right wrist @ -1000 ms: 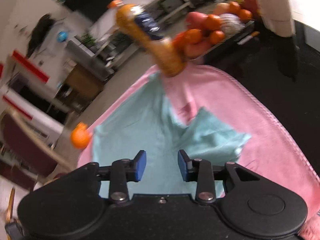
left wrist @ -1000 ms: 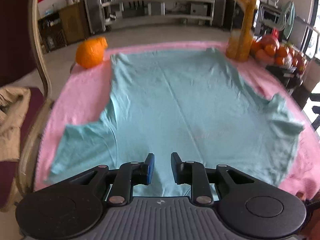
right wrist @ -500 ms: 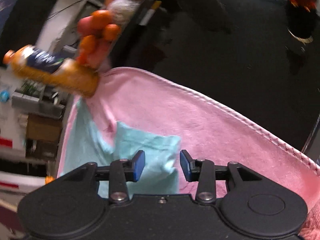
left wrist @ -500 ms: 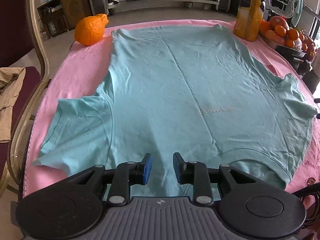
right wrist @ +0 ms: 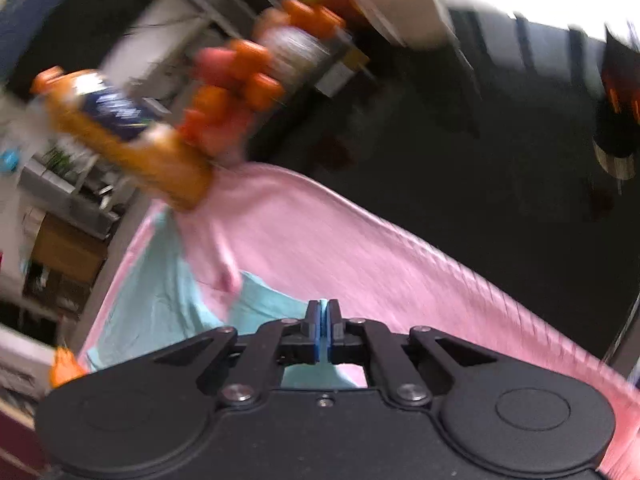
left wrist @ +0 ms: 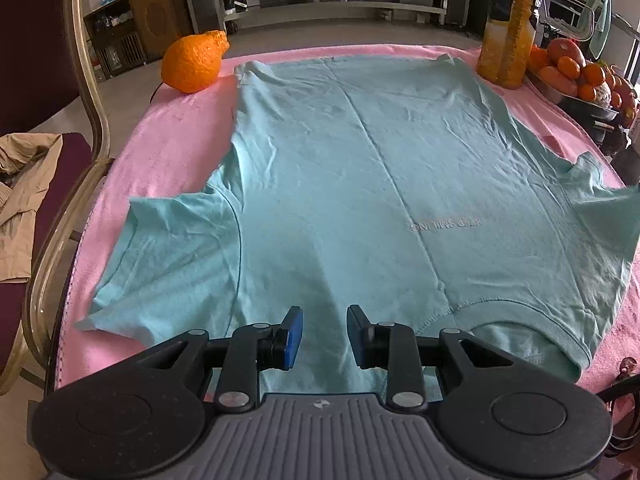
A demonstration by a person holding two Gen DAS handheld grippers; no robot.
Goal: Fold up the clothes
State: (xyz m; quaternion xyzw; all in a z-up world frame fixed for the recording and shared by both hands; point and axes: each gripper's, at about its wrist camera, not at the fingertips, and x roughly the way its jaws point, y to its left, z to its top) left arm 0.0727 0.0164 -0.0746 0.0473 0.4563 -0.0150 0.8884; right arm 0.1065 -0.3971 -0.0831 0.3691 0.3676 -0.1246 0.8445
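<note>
A light teal T-shirt (left wrist: 360, 184) lies spread flat on a pink cloth (left wrist: 176, 136), collar toward me and hem at the far end. My left gripper (left wrist: 324, 336) is open and empty, just above the shirt near the collar. In the blurred right wrist view my right gripper (right wrist: 323, 330) has its jaws closed together at the edge of the shirt's right sleeve (right wrist: 268, 308); whether fabric is pinched between them is hidden.
An orange fruit (left wrist: 194, 62) sits at the far left corner. A juice bottle (left wrist: 506, 24) and a tray of fruit (left wrist: 580, 76) stand at the far right. A chair (left wrist: 60, 184) with beige clothing stands to the left. Dark floor lies beyond the cloth's right edge.
My right gripper swung to the shirt's right sleeve and its jaws closed. My left gripper drew back slightly from the shirt and stayed open.
</note>
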